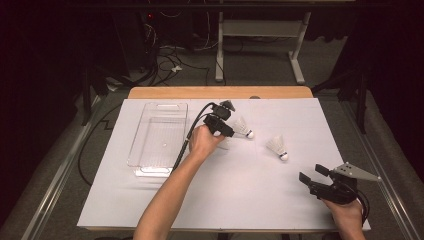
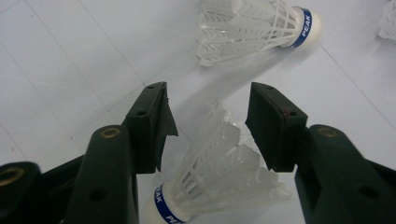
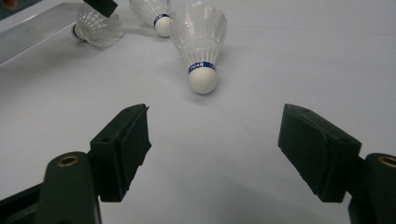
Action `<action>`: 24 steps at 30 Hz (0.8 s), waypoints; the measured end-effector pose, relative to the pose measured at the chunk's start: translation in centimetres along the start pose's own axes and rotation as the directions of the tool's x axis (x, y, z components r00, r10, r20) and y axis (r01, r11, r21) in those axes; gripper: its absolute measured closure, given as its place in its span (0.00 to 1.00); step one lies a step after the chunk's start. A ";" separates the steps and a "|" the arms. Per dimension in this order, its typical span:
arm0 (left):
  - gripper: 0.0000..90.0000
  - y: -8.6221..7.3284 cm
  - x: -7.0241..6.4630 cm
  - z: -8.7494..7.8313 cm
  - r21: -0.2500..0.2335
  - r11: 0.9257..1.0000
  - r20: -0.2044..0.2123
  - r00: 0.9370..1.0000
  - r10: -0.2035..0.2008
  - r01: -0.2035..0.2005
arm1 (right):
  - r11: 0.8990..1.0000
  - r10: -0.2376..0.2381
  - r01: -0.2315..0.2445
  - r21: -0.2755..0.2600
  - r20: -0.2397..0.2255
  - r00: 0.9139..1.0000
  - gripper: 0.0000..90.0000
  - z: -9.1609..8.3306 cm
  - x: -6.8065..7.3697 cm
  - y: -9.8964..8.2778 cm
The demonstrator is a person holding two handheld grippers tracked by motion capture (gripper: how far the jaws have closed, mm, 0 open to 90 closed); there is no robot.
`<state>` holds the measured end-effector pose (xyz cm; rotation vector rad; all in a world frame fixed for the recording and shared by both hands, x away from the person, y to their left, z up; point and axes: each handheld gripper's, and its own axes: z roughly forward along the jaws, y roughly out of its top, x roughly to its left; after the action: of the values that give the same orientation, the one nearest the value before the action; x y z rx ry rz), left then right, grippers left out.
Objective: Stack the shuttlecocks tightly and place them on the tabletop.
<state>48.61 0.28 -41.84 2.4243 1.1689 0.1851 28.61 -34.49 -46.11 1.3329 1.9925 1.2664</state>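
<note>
Left gripper straddling a shuttlecock – jaws apart, pads not touching it.
It lies on the white table beside the clear tray, cork toward the hand, skirt pointing away; right gripper open, idle – well apart.

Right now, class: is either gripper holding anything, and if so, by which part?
Nothing is held. The left gripper straddles a shuttlecock with open jaws clear of its feathers; the right gripper is open over bare table.

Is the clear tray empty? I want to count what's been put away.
Empty. In the high view the clear tray shows only its bare bottom; the shuttlecocks lie outside it on the white table.
</note>
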 end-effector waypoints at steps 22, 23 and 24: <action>0.54 0.0 0.0 -0.1 0.000 1.000 0.007 1.000 0.000 0.000 | 1.000 0.000 0.000 0.000 0.000 1.000 0.28 0.0 0.0 0.0; 0.54 0.0 0.0 -0.1 -0.002 1.000 0.009 1.000 0.000 0.000 | 1.000 0.000 0.000 0.000 0.000 1.000 0.28 0.0 0.0 0.0; 0.54 0.0 0.0 -0.1 -0.003 1.000 0.011 1.000 0.000 0.000 | 1.000 0.000 0.000 0.000 0.000 1.000 0.28 0.0 0.0 0.0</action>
<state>48.56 0.32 -41.75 2.4199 1.1639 0.1735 28.62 -34.49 -46.11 1.3331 1.9931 1.2665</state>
